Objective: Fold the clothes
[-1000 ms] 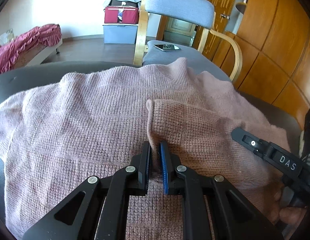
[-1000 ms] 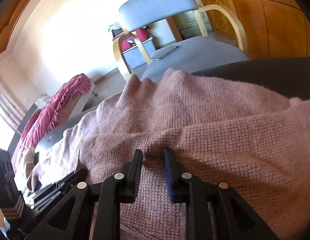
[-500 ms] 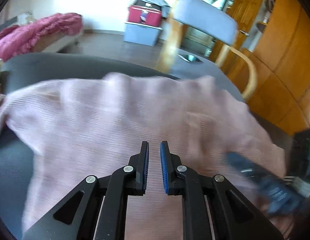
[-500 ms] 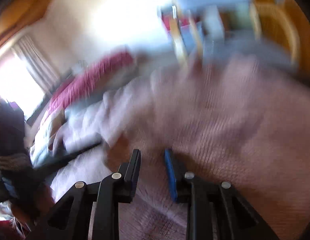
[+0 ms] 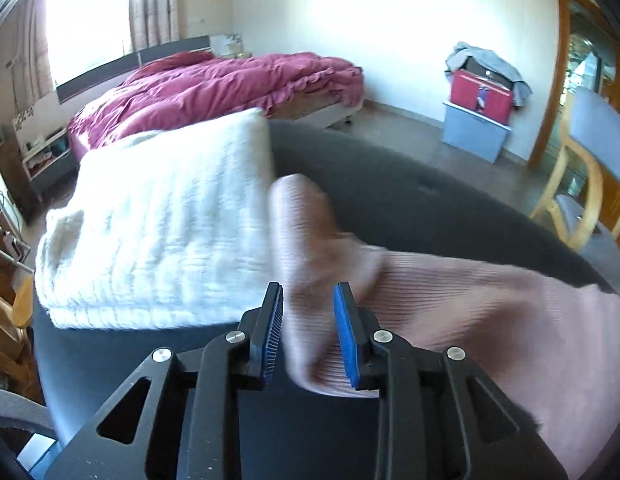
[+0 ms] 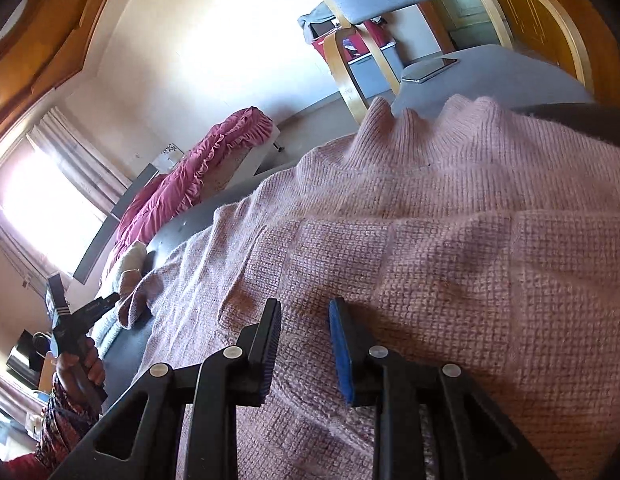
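Observation:
A pink knitted sweater (image 6: 430,208) lies spread on a dark round table (image 5: 410,200). One sleeve (image 5: 306,240) stretches out to the left, its cuff against a folded white garment (image 5: 158,232). My left gripper (image 5: 308,336) is open with the sleeve lying between its blue pads. It also shows in the right wrist view (image 6: 106,306) at the sleeve end. My right gripper (image 6: 304,344) is open just above the sweater's body, which has one sleeve folded across it.
A grey armchair with wooden arms (image 6: 490,60) stands behind the table with a phone (image 6: 430,70) on its seat. A bed with a red cover (image 5: 230,84) is beyond the table. Storage boxes (image 5: 478,120) stand by the wall.
My left gripper let go of the folded sleeve in the middle, swung left to the other sleeve and opened wider. My right gripper stayed over the sweater's body and opened a little.

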